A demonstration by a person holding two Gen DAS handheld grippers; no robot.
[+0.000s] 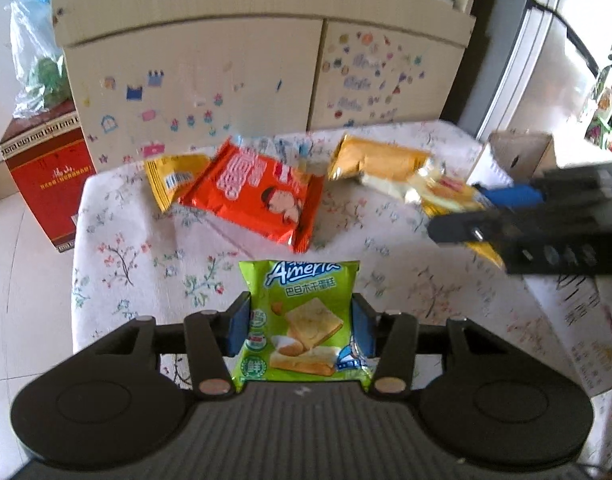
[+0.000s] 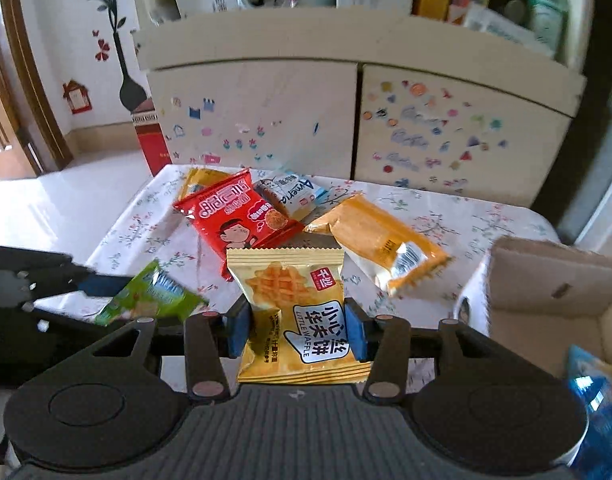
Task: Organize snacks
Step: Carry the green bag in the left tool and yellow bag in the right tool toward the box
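In the left wrist view, the black right gripper (image 1: pixel 482 210) at three o'clock is smeared by motion and cut by the frame edge, so the yellow packet between its fingers cannot be read. The yellow foil packet (image 1: pixel 173 178) at eleven o'clock lies half hidden under the orange-red cartoon-boy snack bag (image 1: pixel 257 196). In the right wrist view, the blurred left gripper (image 2: pixel 87 284) at nine o'clock covers part of the green cake packet (image 2: pixel 153 294), and a blue wrapper (image 2: pixel 598 392) at four o'clock, inside the open cardboard box (image 2: pixel 554 280), is too blurred and cropped to identify.
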